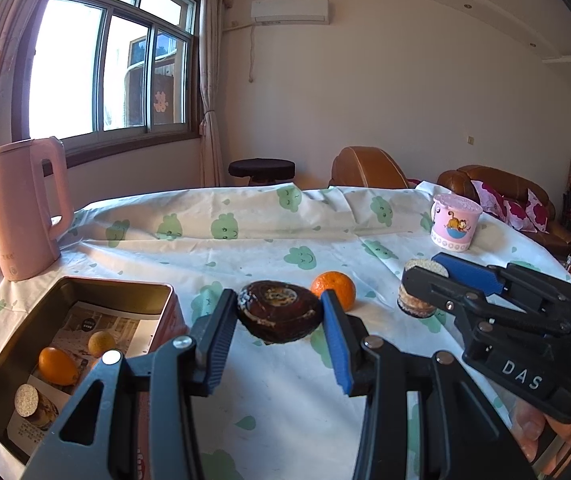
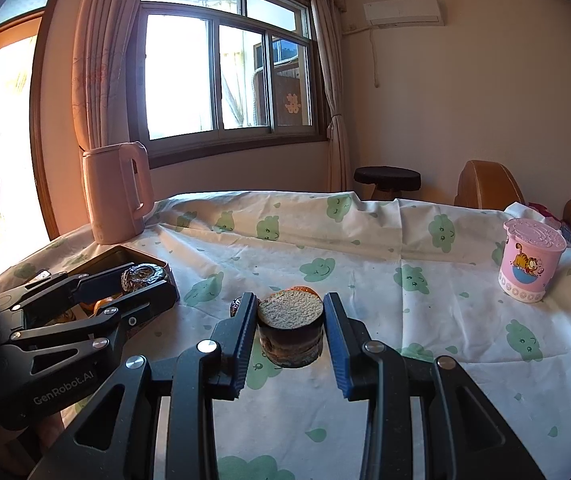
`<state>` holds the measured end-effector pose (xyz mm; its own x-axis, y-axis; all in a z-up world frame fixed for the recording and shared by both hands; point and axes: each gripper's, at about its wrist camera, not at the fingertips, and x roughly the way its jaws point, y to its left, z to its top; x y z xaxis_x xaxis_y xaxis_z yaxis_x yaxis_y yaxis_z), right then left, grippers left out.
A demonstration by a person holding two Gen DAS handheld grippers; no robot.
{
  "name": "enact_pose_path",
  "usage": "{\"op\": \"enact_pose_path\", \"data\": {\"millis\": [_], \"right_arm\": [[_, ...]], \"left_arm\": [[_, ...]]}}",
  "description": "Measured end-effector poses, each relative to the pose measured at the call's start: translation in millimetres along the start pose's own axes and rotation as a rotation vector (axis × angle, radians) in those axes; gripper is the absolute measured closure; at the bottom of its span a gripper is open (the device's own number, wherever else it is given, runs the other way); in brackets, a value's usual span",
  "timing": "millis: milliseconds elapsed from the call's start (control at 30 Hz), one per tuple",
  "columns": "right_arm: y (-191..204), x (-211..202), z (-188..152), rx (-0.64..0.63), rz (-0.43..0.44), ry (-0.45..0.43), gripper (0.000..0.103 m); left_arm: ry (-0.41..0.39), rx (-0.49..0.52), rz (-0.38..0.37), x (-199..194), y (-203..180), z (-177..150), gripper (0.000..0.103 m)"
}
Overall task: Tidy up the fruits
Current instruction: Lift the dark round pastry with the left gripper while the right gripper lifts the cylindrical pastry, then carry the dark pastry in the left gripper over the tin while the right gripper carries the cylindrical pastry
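My left gripper [image 1: 279,314] is shut on a dark brown swirled round piece [image 1: 279,312] and holds it above the cloth, right of the open tin box [image 1: 125,294]. The box holds an orange fruit [image 1: 56,366], a small yellow fruit [image 1: 101,343] and a round sesame-topped piece [image 1: 26,400]. An orange [image 1: 334,288] lies on the cloth behind it. My right gripper [image 2: 289,320] stands around a dark cylinder with a sesame top [image 2: 290,326] on the cloth; its fingers look close to it but touching is unclear. The same cylinder shows in the left wrist view [image 1: 415,300].
A pink kettle [image 1: 25,208] stands at the far left of the table. A pink cartoon cup [image 2: 529,260] stands at the far right. The table wears a white cloth with green prints [image 1: 285,240]. A stool and brown sofa lie beyond.
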<state>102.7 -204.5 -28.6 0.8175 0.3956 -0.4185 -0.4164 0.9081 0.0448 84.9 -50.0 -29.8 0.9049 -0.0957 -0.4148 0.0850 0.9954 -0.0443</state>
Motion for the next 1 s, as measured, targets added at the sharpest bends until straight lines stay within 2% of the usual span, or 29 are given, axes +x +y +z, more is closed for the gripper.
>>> {"op": "enact_pose_path", "data": {"millis": [367,600,733,1000], "right_arm": [[2,-7,-1,-0.015,-0.002,-0.038,0.067],[7,-4,0,-0.04,0.0,-0.025,0.067],[13,-1,0,-0.016,0.045,-0.008,0.067],[47,4,13,-0.048,0.117,-0.001,0.067]], "left_arm": [[-0.049,0.02,0.021,-10,-3,-1,0.059],[-0.059,-0.002,0.021,-17,5,-3,0.059],[-0.06,-0.008,0.028,-24,15,-4,0.059],[-0.078,-0.04,0.072,-45,46,-1,0.059]]}}
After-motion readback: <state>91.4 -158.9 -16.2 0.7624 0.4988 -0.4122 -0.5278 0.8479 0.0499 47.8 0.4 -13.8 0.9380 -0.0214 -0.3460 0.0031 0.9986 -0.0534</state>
